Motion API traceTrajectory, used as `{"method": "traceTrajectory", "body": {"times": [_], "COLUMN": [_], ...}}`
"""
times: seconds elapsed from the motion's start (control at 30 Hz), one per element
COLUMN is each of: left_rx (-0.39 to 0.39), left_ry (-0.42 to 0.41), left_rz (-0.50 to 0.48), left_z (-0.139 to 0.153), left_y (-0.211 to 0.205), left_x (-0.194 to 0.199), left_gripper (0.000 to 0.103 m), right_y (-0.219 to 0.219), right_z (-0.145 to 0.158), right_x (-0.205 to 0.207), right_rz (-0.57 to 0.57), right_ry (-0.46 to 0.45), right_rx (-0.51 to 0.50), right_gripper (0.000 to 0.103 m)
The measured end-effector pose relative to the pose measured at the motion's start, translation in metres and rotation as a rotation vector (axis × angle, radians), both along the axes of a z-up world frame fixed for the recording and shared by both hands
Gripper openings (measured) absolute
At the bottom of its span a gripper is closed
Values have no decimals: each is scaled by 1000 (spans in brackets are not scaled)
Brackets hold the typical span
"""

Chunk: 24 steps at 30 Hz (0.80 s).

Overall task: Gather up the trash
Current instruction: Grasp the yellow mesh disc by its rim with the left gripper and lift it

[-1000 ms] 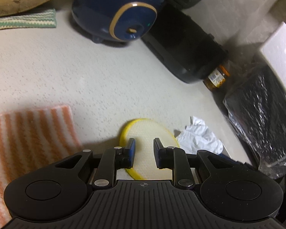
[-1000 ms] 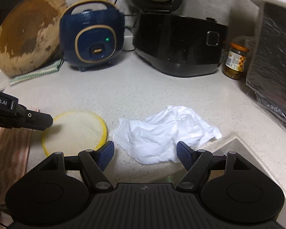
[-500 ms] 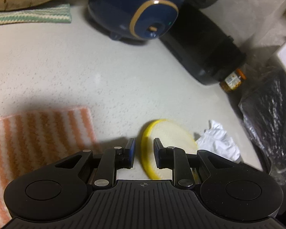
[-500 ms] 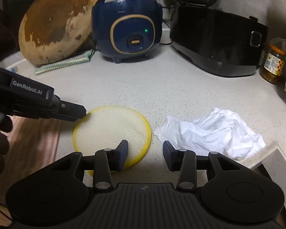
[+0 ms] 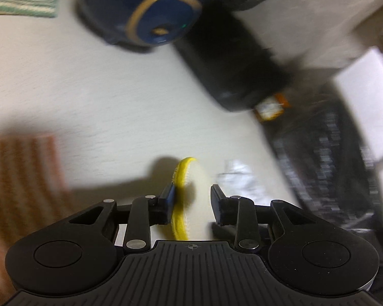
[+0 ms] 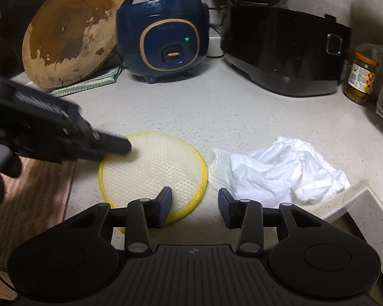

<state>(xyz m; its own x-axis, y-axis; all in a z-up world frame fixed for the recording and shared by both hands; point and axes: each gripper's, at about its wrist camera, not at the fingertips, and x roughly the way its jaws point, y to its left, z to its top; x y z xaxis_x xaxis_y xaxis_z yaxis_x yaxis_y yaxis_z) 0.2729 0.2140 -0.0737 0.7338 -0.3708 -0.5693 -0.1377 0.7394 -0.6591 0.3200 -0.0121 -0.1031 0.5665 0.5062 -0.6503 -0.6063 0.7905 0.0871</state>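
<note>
A round mesh pad with a yellow rim [image 6: 153,168] lies on the speckled counter, and a crumpled white tissue [image 6: 275,168] sits just right of it. My left gripper [image 6: 122,148] reaches over the pad's left edge. In the blurred left wrist view the pad [image 5: 181,178] shows almost edge on between the fingers of the left gripper [image 5: 191,191]. Its rim rests against the left pad and the right pad stands clear as the jaws are opening. My right gripper [image 6: 194,204] hovers over the pad's right rim, partly open and holding nothing.
At the back stand a blue rice cooker [image 6: 163,38], a black cooker [image 6: 283,51], a leaning wooden board [image 6: 69,30] and a jar [image 6: 361,79]. An orange striped cloth [image 5: 20,178] lies left of the pad. A black bag [image 5: 332,165] and a counter step [image 6: 357,204] bound the right.
My left jaws have spread apart, and the pad now looks edge on in the left wrist view. My right gripper narrowed and shifted left from the tissue to the pad's right rim.
</note>
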Motion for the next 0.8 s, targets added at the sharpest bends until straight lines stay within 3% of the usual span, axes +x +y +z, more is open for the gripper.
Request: {"method": "traceTrajectory", "body": {"times": [0.1,0.2,0.37,0.47,0.6,0.67,0.8], "left_rx": [12,73,74,31,-55,2,98], "left_ry": [-29,5,29,34,-39,-42,-6], "left_rz": [-40,-19,-24,-25,-105,-129,-84], "left_z": [9,6,-5,-8,3,8,5], "left_y": [-12,-20,-24,-25,-29,-38,-44], "left_x": [5,14,20,22,17,20,30], "left_gripper": [33,33,34,33,26,26,26], "right_y": [-7,-11,-15,-19,-22,-22,-21], "right_z": [1,-1,-1,-2,-2,-2,-2], "right_x": [-1,-3,-5,-5,-6,-7,-10], "right_rz": [-8,-15,-27,-33,-40,-41,-44], "right_ry": [5,5,3,9,2,-2,-7], "right_rx": [12,12,14,22,22,22,13], "right_gripper": [40,40,40,40,40,40,40]}}
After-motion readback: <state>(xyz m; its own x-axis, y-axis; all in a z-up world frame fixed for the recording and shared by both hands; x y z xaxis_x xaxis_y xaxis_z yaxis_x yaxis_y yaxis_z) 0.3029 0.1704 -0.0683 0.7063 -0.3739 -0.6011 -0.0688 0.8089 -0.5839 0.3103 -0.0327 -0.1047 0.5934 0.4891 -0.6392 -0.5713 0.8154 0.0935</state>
